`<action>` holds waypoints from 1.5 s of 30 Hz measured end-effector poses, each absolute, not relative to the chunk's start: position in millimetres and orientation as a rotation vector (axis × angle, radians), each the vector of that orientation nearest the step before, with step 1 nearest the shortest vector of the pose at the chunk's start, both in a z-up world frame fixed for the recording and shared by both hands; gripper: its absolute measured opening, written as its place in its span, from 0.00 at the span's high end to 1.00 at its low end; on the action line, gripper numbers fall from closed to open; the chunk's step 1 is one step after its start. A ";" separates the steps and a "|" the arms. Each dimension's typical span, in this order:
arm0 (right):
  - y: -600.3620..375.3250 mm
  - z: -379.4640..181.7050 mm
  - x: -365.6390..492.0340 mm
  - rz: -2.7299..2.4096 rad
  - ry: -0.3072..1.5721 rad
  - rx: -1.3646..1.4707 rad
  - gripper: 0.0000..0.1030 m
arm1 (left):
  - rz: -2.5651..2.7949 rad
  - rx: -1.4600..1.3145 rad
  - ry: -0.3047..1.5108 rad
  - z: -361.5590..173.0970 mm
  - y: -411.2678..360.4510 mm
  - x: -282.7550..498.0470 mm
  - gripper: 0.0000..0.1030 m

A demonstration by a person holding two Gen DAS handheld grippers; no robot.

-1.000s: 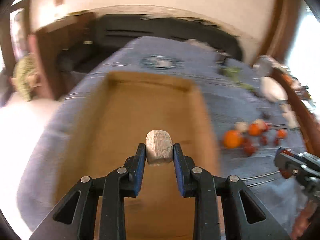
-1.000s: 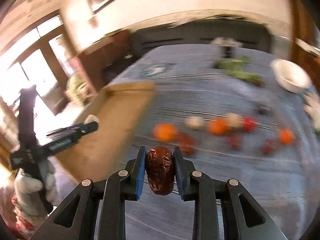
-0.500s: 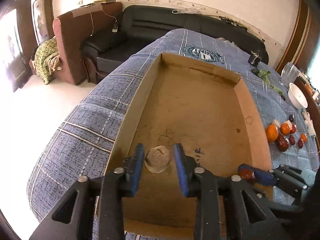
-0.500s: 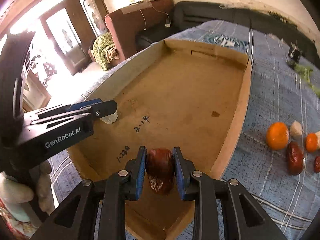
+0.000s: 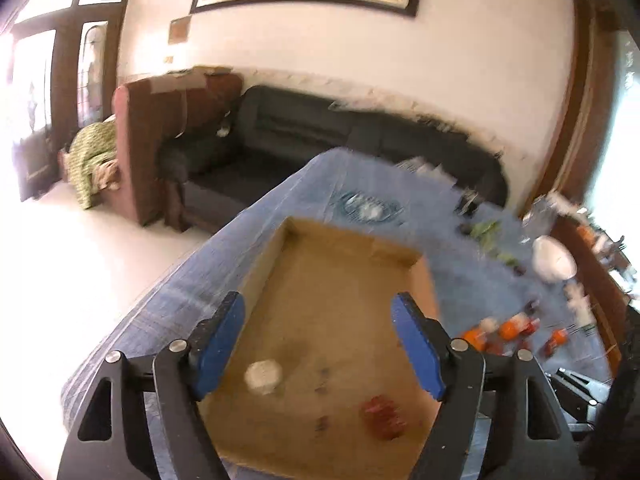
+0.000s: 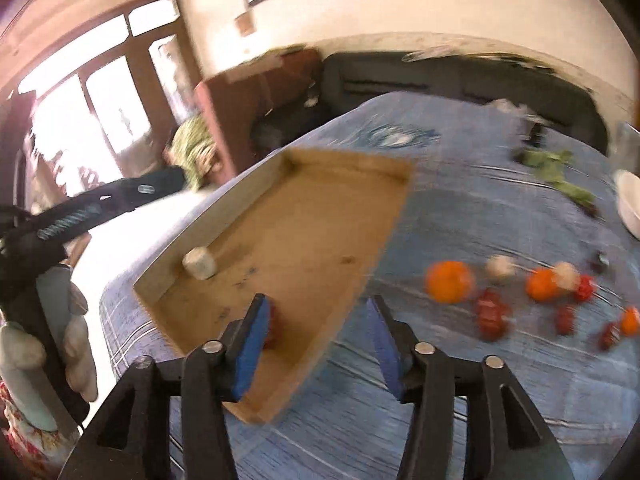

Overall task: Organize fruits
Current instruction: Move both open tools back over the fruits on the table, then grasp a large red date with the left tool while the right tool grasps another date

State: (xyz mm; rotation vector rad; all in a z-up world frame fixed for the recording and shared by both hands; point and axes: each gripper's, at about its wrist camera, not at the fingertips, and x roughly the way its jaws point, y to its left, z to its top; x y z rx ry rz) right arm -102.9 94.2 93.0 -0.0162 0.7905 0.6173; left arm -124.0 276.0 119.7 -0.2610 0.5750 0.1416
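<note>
On my left, my left gripper (image 5: 318, 344) hangs above the near end of the cardboard tray (image 5: 424, 280) with its blue-padded fingers (image 5: 218, 340) spread wide and nothing between them. Below it, on the tray floor, the pale whitish fruit (image 5: 264, 376) lies close to the tray's left wall, and the dark red date (image 5: 382, 416) lies further right, near the front corner; the two are well apart. From my right wrist camera the pale fruit (image 6: 199, 263) sits almost against the left wall of the tray (image 6: 348, 164), and my left hand in its light glove (image 6: 60, 344) holds the other tool at the far left edge. My right gripper (image 6: 318, 344) is also wide open and grips nothing; its left pad is over the tray's near corner, just beside the date (image 6: 273, 330), which peeks out from behind that pad, while its right pad hangs over the blue plaid cloth (image 6: 460, 208). Further right, the remaining fruit lies scattered on the cloth outside the tray: a large orange (image 6: 450, 282), a small pale fruit (image 6: 500, 267), a smaller orange (image 6: 542, 284), and several red dates (image 6: 492, 314) among them, all blurred. At the far right edge are some green leaves (image 6: 554, 170) and the rim of a white bowl (image 6: 628, 204).
</note>
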 end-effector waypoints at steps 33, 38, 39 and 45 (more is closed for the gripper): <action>-109.4 43.6 -26.9 0.110 0.906 0.081 0.36 | -0.307 -0.079 0.954 20.9 62.2 -6.0 0.45; -102.7 30.6 -12.8 0.087 0.927 0.036 0.44 | -0.302 -0.041 0.953 10.1 51.7 -4.0 0.69; -102.6 29.1 -11.3 0.085 0.931 0.035 0.47 | -0.302 -0.031 0.953 9.3 50.3 -3.6 0.72; -101.6 29.5 -8.1 0.067 0.909 0.016 0.79 | -0.317 -0.101 0.946 10.4 59.3 -3.5 0.72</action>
